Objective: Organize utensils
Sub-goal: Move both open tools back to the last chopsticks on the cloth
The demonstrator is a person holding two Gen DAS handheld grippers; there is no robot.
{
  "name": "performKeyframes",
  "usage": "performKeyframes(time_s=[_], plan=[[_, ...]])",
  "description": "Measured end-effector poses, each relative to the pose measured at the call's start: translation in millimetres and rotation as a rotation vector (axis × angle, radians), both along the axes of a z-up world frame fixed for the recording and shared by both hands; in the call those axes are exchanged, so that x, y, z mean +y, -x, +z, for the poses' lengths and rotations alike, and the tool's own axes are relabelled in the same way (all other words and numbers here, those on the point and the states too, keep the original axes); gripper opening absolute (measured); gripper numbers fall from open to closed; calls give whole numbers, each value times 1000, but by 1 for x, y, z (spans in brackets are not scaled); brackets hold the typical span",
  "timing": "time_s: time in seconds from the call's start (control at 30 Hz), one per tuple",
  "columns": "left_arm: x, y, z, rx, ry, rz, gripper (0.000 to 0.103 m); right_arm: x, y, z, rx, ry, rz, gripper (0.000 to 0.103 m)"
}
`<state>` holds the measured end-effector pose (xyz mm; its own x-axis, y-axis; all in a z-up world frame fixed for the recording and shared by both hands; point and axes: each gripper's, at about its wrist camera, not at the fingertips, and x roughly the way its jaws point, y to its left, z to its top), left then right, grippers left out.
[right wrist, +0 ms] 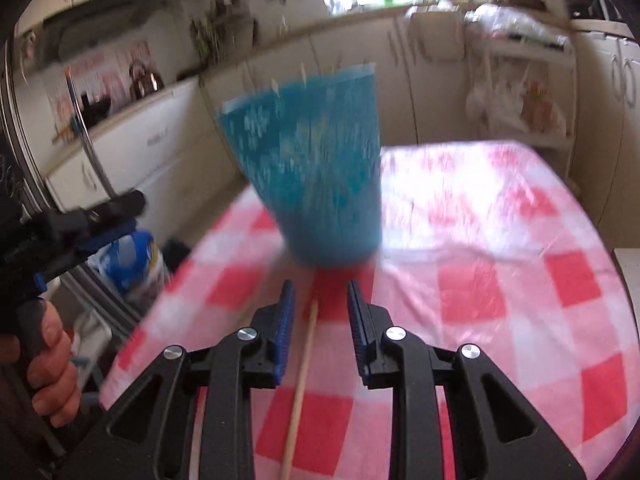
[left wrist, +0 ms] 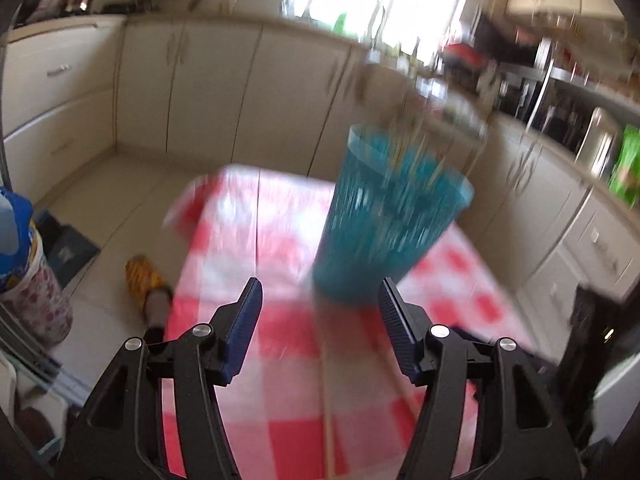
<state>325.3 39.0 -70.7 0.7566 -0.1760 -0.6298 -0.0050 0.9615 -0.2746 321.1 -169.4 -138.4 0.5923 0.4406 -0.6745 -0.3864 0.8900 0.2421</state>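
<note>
A tall teal plastic cup (left wrist: 390,216) stands on the red-and-white checked tablecloth (left wrist: 288,380), blurred by motion, with thin sticks blurred inside it. It also shows in the right wrist view (right wrist: 316,168). My left gripper (left wrist: 320,300) is open and empty just short of the cup's base. A thin wooden stick (left wrist: 330,412) lies on the cloth below it. My right gripper (right wrist: 320,300) is open over another wooden stick (right wrist: 300,388), which lies between its fingers pointing at the cup. The left gripper shows at the left edge of the right wrist view (right wrist: 92,220).
The tablecloth (right wrist: 500,300) covers a small table. Cream kitchen cabinets (left wrist: 224,92) ring the room. A blue-and-white container (left wrist: 24,264) and a yellow object (left wrist: 146,284) are on the floor at left. A white shelf rack (right wrist: 528,92) stands behind the table.
</note>
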Motion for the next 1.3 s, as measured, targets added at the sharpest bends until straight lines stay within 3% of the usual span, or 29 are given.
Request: performKeyframes(time_s=[0.17,0.23,0.33,0.5,0.63,0.73,0.8,0.97,1.0,1.03,1.07,1.1,1.23,1.3], plan=[[-8,-12,-37,131,-59,-35,57,21,4,-17,59,104,79,27],[-17,-16,-46,161,-120,-68,57,26,7,-22,69,154,93,15],[-26,-22,-59,208,-170,-98,57,25,13,-24,48,233,72,5],[-45,-27,-68,245,-226,-121,57,1,10,-20,59,190,-12,5],[-56,-27,-71,250,-283,-134,56,2,6,-28,78,220,14,5],[-64,-25,-71,236,-314,-156,39,5,7,-28,75,223,36,4],[-69,-25,-69,235,-303,-193,6,3,9,-27,73,213,34,3],[-74,-23,-66,245,-286,-219,5,-2,8,-20,82,110,60,4],[-73,-23,-65,244,-282,-220,5,0,8,-18,84,88,81,4],[-73,-22,-64,242,-284,-220,5,3,8,-17,87,75,97,14],[-72,-22,-64,238,-286,-221,5,7,9,-17,89,59,117,25],[-70,-21,-64,236,-286,-224,5,11,9,-17,83,57,123,45],[-64,-19,-57,212,-302,-228,5,28,12,-16,72,77,159,46],[-58,-18,-55,209,-306,-221,5,39,11,-20,72,141,171,46]])
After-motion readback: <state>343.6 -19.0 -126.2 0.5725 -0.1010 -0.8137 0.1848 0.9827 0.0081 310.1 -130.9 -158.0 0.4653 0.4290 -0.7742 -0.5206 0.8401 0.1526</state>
